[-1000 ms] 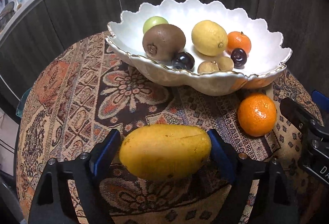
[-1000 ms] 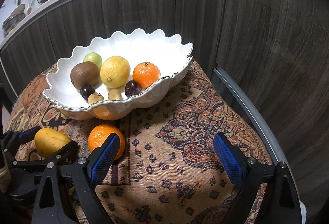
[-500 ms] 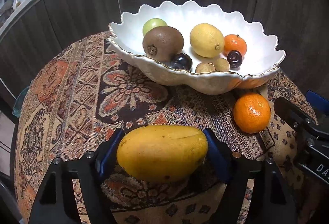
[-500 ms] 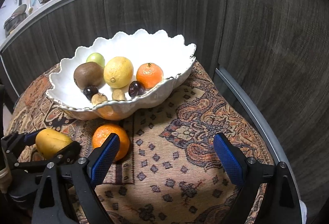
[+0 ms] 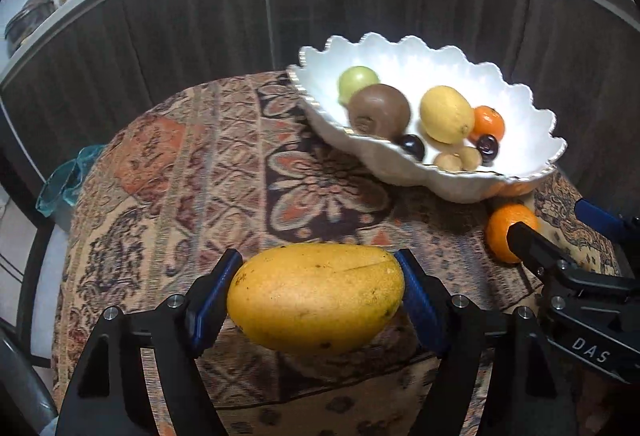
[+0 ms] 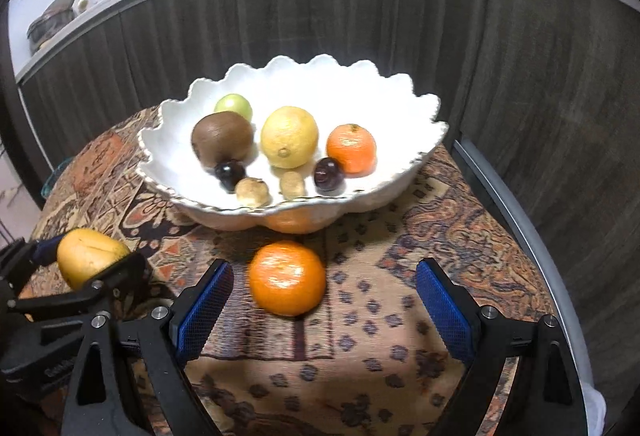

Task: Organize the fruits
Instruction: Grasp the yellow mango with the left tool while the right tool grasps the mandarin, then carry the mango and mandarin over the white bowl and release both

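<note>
My left gripper [image 5: 318, 268] is shut on a yellow mango [image 5: 312, 300], with a blue pad pressed to each end, and holds it just above the patterned cloth. The white scalloped bowl [image 5: 520, 123] stands beyond it to the right and holds a kiwi [image 5: 378, 109], a lemon [image 5: 446, 113], a green fruit, a small orange and several little dark and brown fruits. A loose orange [image 6: 286, 278] lies on the cloth in front of the bowl [image 6: 400, 107]. Around it my right gripper [image 6: 324, 276] stands open, neither pad touching. The mango [image 6: 88, 260] shows at the left of the right wrist view.
The patterned cloth [image 5: 200, 163] covers a small round table, with dark wood panels [image 6: 540, 95] close behind and to the right. A turquoise item [image 5: 64, 179] hangs off the table's left edge. A metal rail [image 6: 516, 220] runs along the right edge.
The left gripper's pads closed onto the mango and it rose off the cloth, moving left of the bowl. The right gripper moved left, so the loose orange now lies between its fingers.
</note>
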`<state>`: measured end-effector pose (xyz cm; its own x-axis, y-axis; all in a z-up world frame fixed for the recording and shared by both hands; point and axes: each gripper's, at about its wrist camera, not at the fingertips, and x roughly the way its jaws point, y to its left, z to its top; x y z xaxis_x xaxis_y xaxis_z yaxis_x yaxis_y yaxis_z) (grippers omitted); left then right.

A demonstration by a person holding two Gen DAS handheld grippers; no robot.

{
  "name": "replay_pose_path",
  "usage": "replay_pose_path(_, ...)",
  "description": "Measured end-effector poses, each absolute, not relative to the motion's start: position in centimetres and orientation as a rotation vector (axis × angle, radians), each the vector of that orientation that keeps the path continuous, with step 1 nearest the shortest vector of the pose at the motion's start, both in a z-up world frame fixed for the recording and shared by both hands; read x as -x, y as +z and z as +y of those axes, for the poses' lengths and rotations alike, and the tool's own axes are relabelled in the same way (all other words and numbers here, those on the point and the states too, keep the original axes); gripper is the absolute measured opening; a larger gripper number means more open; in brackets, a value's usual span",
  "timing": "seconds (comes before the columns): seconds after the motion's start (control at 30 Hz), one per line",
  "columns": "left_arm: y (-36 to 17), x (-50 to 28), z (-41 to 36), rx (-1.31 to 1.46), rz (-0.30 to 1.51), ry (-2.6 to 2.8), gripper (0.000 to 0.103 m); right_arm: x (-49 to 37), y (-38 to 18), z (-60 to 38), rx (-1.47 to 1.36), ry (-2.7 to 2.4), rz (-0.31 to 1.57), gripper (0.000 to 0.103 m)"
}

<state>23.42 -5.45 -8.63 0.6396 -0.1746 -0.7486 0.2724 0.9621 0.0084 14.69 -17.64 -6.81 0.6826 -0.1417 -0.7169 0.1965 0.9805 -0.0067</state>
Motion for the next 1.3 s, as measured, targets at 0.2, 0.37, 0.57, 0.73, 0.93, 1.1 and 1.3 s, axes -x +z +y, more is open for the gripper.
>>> replay_pose_path(0.2, -8.6, -23.8, -3.9, -0.102, 0.827, -0.231, 0.077, -16.1, -7.3, -16.1, -0.05, -0.189, 0.809, 0.093)
replay_pose_path(0.37, -8.9, -24.0, -3.6, -0.084, 0.833, -0.238, 0.077, -16.9, -8.2, -16.1, -0.056, -0.2, 0.837, 0.09)
replay_pose_path(0.57, -9.1, -24.1, -3.6, -0.077, 0.837, -0.244, 0.077, -17.6, -8.8, -16.0, -0.064, -0.194, 0.866, 0.068)
replay_pose_path(0.73, -9.0, -24.0, -3.6, -0.076, 0.834, -0.244, 0.077, -17.8, -9.4, -15.9, -0.077, -0.171, 0.899, 0.051)
replay_pose_path(0.93, -8.8, -23.7, -3.8, -0.082, 0.831, -0.243, 0.077, -17.7, -9.3, -15.8, -0.083, -0.155, 0.894, 0.047)
replay_pose_path(1.1, -8.3, -23.3, -4.1, -0.088, 0.821, -0.249, 0.077, -16.5, -8.9, -15.7, -0.097, -0.137, 0.886, 0.046)
replay_pose_path(1.3, -7.3, -22.6, -4.8, -0.093, 0.801, -0.262, 0.077, -14.9, -7.2, -15.9, -0.106, -0.127, 0.854, 0.046)
